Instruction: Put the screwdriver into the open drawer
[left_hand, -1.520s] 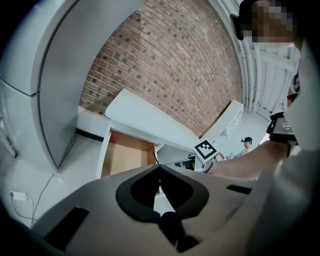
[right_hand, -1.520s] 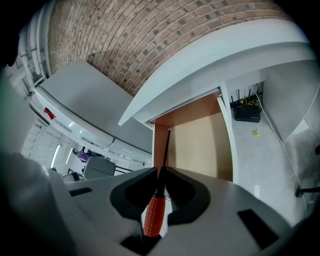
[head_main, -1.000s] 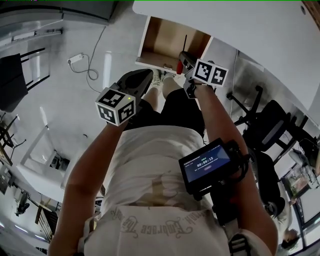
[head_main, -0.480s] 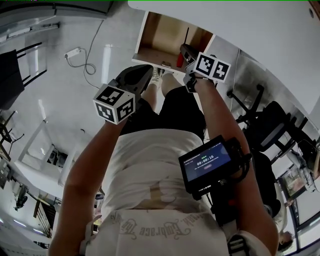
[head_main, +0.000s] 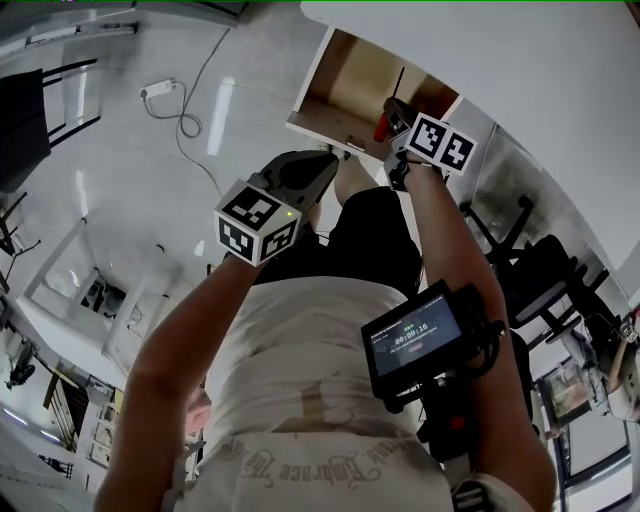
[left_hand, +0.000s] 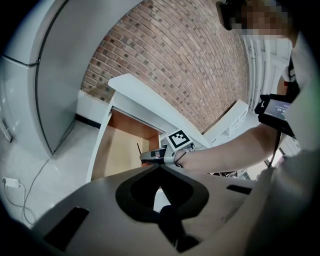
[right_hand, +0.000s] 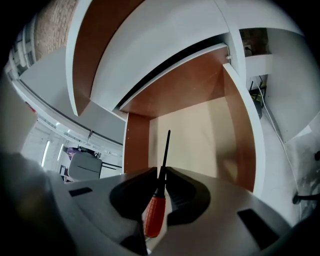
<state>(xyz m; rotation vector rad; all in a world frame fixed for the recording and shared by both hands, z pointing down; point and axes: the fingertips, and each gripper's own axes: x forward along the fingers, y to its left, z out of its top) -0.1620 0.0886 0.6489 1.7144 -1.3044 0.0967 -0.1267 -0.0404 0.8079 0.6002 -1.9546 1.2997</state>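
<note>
The screwdriver (right_hand: 154, 214) has a red handle and a thin black shaft. My right gripper (right_hand: 160, 172) is shut on it where the handle meets the shaft, and the shaft points into the open drawer (right_hand: 200, 132). In the head view the right gripper (head_main: 392, 118) hangs over the front right part of the wooden drawer (head_main: 340, 95), with the screwdriver (head_main: 383, 127) sticking out ahead. My left gripper (head_main: 328, 160) hovers lower left of the drawer front. Its jaws meet at the tips (left_hand: 158, 166) with nothing between them. The left gripper view also shows the right gripper (left_hand: 151, 156) over the drawer (left_hand: 120, 150).
A white desktop (head_main: 520, 60) spans above the drawer. A white power strip (head_main: 160, 90) with its cable lies on the floor at left. An office chair (head_main: 540, 265) stands at right and a black chair (head_main: 20, 130) at far left. A brick wall (left_hand: 190, 60) rises behind the desk.
Both grippers have sunk toward the drawer. The right one, still gripping the screwdriver, now sits further over the drawer's opening. The left gripper stays shut.
</note>
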